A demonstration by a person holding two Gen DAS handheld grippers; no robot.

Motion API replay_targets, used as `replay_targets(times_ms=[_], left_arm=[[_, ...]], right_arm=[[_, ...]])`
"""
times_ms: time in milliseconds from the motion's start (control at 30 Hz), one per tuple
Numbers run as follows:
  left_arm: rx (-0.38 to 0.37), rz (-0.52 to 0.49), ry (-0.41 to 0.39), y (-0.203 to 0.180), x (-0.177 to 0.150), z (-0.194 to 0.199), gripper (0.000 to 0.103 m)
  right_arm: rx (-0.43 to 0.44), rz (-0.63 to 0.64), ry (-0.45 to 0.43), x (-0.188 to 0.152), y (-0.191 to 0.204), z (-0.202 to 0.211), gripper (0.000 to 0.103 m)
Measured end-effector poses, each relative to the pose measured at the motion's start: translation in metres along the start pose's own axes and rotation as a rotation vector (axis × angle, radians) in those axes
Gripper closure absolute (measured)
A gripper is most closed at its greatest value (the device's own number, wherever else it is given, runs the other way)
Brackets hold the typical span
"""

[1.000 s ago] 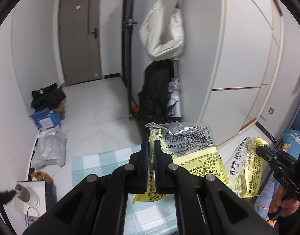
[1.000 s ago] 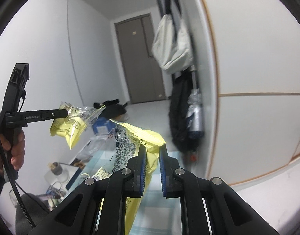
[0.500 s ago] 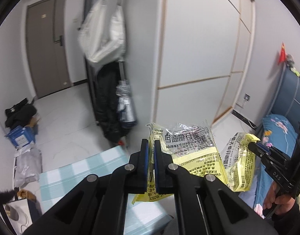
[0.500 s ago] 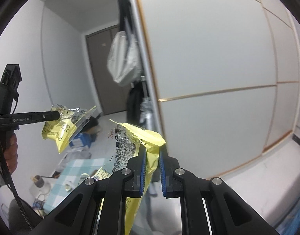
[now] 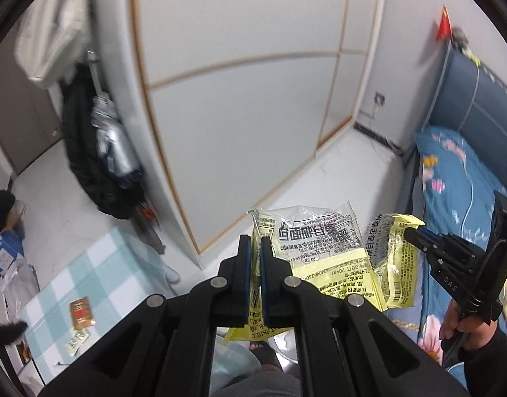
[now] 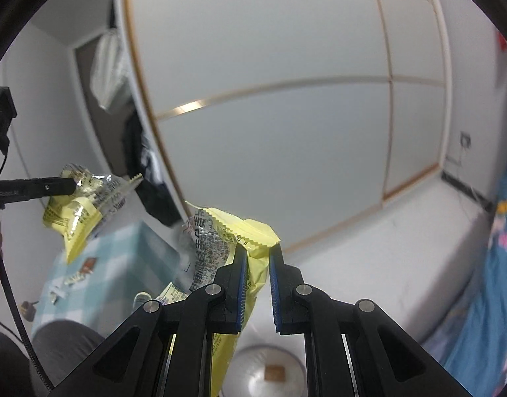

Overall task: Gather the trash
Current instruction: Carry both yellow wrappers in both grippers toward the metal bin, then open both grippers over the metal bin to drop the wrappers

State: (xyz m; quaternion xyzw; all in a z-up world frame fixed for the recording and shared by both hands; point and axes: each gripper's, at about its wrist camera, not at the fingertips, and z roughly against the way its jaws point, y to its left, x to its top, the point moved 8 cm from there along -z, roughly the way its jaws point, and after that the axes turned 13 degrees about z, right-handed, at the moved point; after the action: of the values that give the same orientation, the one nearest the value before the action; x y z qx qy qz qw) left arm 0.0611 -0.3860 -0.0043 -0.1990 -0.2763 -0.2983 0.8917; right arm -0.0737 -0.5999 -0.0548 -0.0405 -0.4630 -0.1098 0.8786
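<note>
Room swung; wrapper (image 5: 323, 248) reads "GB/T 20981".

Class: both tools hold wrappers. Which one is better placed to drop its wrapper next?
Probably the right tool: its yellow wrapper hangs right above the round container in its view. Under the left tool it is mostly hidden.

Yellow-and-clear crinkly plastic wrappers (image 5: 319, 248) (image 6: 220, 248) with black print; pale blue-and-white checked tablecloth (image 5: 98, 281); blue floral bedsheet (image 5: 451, 172); black grippers, blue pads (image 5: 245, 264).
</note>
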Motion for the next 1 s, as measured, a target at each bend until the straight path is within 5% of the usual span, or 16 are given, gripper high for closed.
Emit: replay_targets(times_ms=[167, 500, 1000], left_arm=[[0.026, -0.092, 0.12, -0.028, -0.024, -0.05, 0.102], [0.132, -0.317, 0.38, -0.051, -0.088, -0.135, 0.102], [0.165, -0.292, 0.811, -0.037, -0.176, -0.222, 0.102]], right_arm=[[-0.062, 0.01, 0.106, -0.044, -0.019, -0.018, 0.091], [-0.051, -0.07, 0.341, -0.144, -0.038, -0.076, 0.091], [-0.09, -0.149, 0.643, -0.212, -0.031, -0.132, 0.091]])
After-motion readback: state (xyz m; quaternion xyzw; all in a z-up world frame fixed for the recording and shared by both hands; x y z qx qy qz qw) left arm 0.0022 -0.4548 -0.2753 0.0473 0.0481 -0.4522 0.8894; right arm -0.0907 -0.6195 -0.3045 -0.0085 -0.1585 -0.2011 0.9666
